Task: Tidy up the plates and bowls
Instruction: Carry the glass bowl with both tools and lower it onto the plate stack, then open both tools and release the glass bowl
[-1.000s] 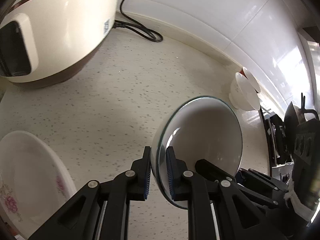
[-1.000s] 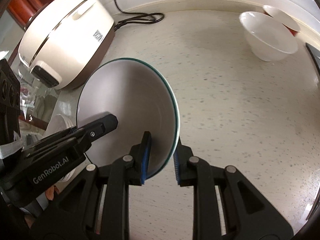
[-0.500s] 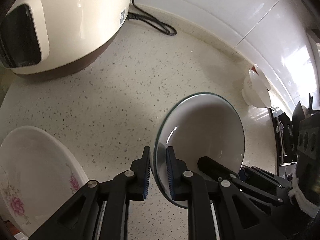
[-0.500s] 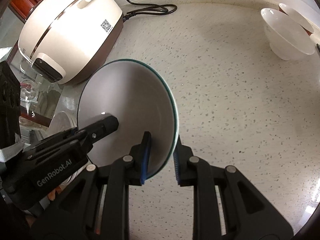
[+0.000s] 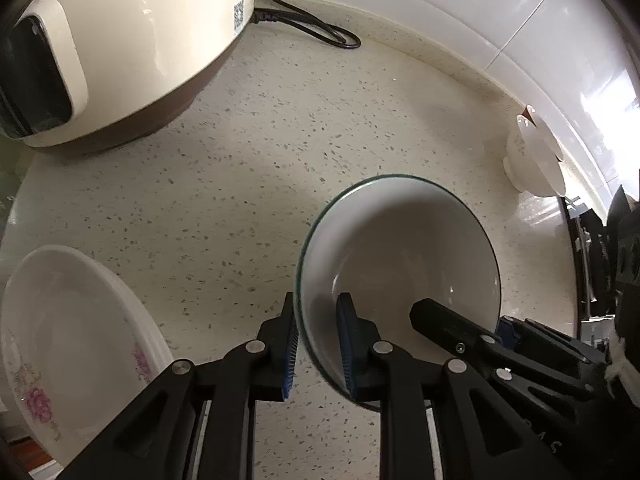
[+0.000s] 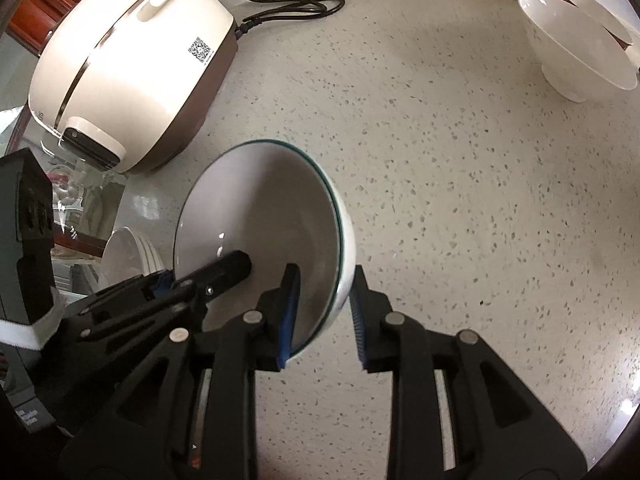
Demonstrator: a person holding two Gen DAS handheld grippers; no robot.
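A grey bowl with a green rim sits low on the speckled counter, seemingly resting on it. My left gripper straddles its left rim, one finger inside and one outside. Its jaws are opening, and a gap shows between the inner pad and the wall. My right gripper straddles the opposite rim the same way. Its jaws are opening too, with the pads off the bowl. Each view shows the other gripper's finger reaching into the bowl.
A cream rice cooker stands at the back left, its black cord lying along the wall. Flowered white plates sit at the near left. Two white bowls stand at the back right by a dark stove.
Both grippers' jaws have widened around the bowl's rim, from pinching it to standing off it. Both views have dipped a little toward the counter.
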